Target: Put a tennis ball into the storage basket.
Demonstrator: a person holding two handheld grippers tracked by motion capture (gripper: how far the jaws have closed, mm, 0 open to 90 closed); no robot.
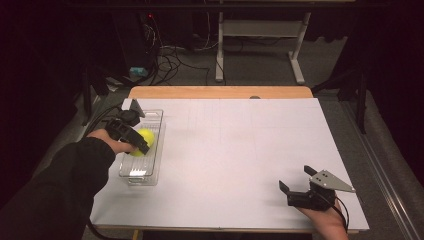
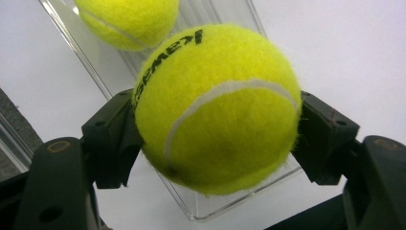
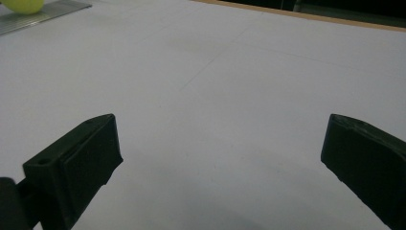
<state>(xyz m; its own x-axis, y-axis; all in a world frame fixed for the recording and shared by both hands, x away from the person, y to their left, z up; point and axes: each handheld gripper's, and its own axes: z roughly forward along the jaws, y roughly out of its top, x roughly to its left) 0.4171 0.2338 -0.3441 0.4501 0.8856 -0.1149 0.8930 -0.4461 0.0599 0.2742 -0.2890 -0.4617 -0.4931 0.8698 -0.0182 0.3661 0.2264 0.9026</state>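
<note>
My left gripper (image 2: 216,143) is shut on a yellow tennis ball (image 2: 215,96), its black pads pressing both sides. In the high view that gripper (image 1: 141,146) holds the ball (image 1: 147,136) over a clear plastic tray (image 1: 150,117) at the table's left. A second tennis ball (image 2: 127,21) lies in the tray (image 2: 206,208) beyond the held one. My right gripper (image 1: 295,177) rests near the front right of the table, open, with nothing between its fingers. In the right gripper view the gripper (image 3: 220,158) faces bare white table, with a yellow ball (image 3: 21,5) and the tray (image 3: 52,12) far off.
The white table top (image 1: 240,150) stretches wide between the two grippers. A wooden edge (image 1: 220,92) runs along its far side. Beyond it are a desk frame (image 1: 260,30) and loose cables (image 1: 170,60) on the dark floor.
</note>
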